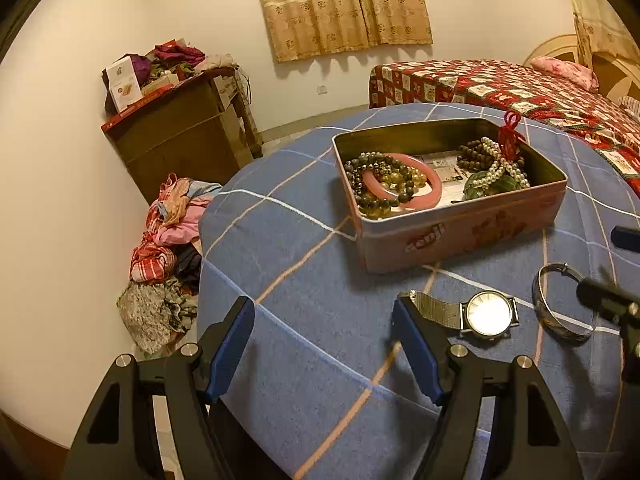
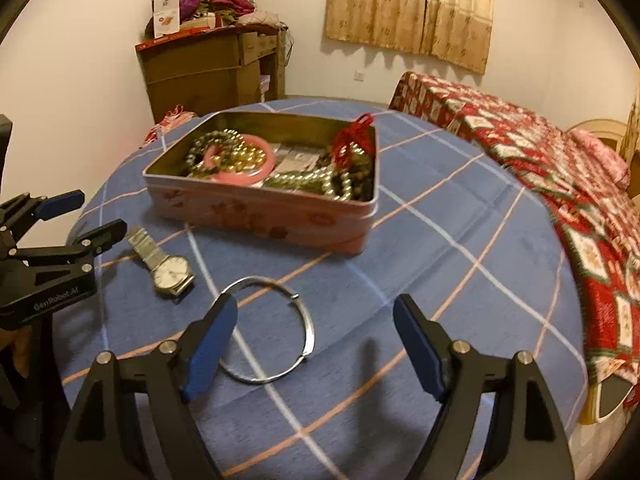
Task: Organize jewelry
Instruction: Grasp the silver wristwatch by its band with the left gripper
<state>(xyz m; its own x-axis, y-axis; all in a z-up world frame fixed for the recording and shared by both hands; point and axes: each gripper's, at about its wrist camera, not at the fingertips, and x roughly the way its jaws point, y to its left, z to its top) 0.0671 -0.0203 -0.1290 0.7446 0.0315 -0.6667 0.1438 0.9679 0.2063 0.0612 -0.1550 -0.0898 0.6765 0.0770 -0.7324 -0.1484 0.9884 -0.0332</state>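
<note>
From my end both grippers are spread wide and holding nothing. The pink tin [image 1: 460, 232] sits on the blue checked cloth [image 1: 312, 264], already stuffed with bead bracelets [image 1: 380, 178], a pink bangle [image 1: 434, 184] and pearls [image 1: 498, 164]. In front of the tin lie the watch [image 2: 170, 270] and, just beside it, the silver bangle [image 2: 272, 328] — my right gripper [image 2: 316, 332] hovers right over that bangle. My left gripper [image 1: 324, 340] sits near the watch's strap end.
</note>
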